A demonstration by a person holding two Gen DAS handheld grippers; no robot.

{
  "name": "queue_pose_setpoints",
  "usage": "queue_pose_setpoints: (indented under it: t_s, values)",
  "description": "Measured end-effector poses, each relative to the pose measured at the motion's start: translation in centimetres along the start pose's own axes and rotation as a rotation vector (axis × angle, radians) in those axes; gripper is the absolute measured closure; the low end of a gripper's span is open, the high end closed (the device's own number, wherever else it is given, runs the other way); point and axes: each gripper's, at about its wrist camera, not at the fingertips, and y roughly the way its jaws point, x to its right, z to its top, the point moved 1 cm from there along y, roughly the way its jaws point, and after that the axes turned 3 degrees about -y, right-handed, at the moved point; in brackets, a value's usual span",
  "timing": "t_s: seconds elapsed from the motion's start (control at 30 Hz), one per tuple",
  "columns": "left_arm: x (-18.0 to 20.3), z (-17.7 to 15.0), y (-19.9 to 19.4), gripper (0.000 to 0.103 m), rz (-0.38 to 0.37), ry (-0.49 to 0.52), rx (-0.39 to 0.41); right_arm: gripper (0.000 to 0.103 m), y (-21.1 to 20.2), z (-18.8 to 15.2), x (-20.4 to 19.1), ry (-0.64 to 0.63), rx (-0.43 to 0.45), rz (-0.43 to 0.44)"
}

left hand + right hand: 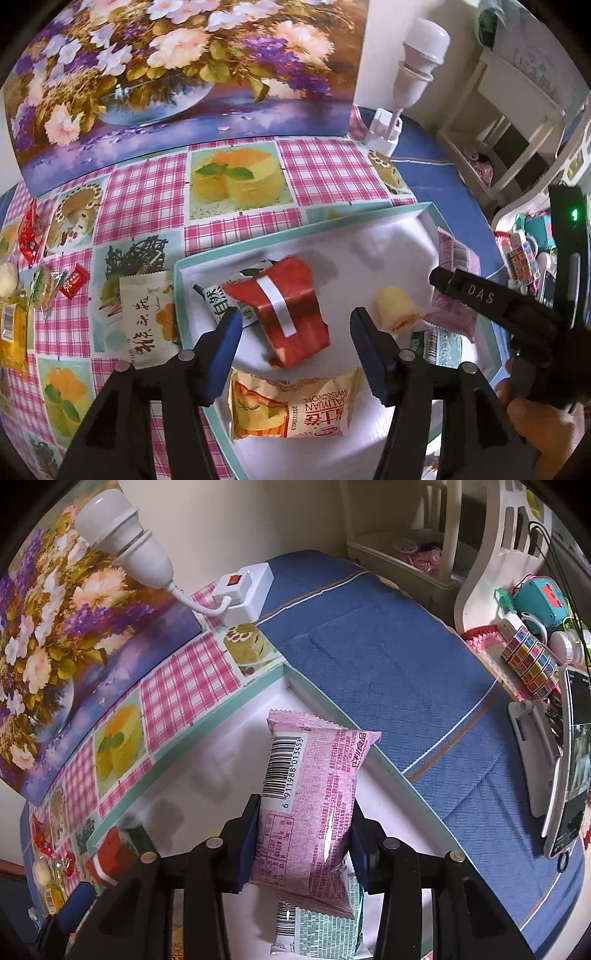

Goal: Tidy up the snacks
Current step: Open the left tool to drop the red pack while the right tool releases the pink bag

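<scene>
The right gripper (303, 834) was clamped on a pink packet (314, 794) over the far right corner of the white tray (236, 701), so it was best lowered until flat in the bare space by the tray's wall before the jaws let go. The left gripper (295, 332) stood open and empty over a red packet (288, 314) lying in the tray. Counted in the left view, six packets were in the tray and about seven more lay on the checked tablecloth (325, 166) to its left.
</scene>
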Motion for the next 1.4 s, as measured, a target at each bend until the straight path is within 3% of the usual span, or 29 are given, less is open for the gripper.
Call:
queue_pose_setpoints:
  t_s: [0.03,0.1,0.13,0.23,0.33,0.43,0.57,0.83,1.23,1.4]
  values:
    - [-0.2,0.1,-0.1,0.036,0.004,-0.008,0.0,0.056,0.1,0.0,0.0,-0.001,-0.001,0.001]
    - [-0.7,0.2,-0.1,0.027,0.014,-0.025,-0.001,0.042,0.2,0.1,-0.1,-0.004,-0.002,0.007]
    - [-1.0,0.2,-0.1,0.025,0.019,-0.036,-0.001,0.033,0.2,0.2,-0.1,-0.007,-0.002,0.009]
    - [-2.0,0.4,-0.1,0.022,0.021,-0.078,0.0,0.028,0.2,0.2,-0.2,-0.014,0.0,0.013]
    - [-2.9,0.5,-0.1,0.011,0.034,-0.11,0.008,0.013,0.3,0.2,-0.5,-0.028,0.003,0.009]
    - [-4.0,0.6,-0.2,0.01,0.064,-0.146,0.031,0.0,0.3,0.2,-0.8,-0.046,0.014,0.009]
    - [-5.8,0.5,-0.3,0.001,0.089,-0.226,0.052,0.0,0.0,0.1,-1.3,-0.07,0.034,0.011]
    - [-9.2,0.6,-1.2,0.001,0.135,-0.327,0.09,0.0,-0.6,-0.8,-3.2,-0.12,0.068,0.026]
    - [-11.6,0.6,-3.7,0.001,0.136,-0.285,0.089,0.0,-2.5,-2.1,-5.4,-0.147,0.089,0.072]
    - [-13.3,0.1,-5.6,0.001,0.175,-0.259,0.106,0.0,-3.2,-2.8,-6.7,-0.181,0.078,0.095]
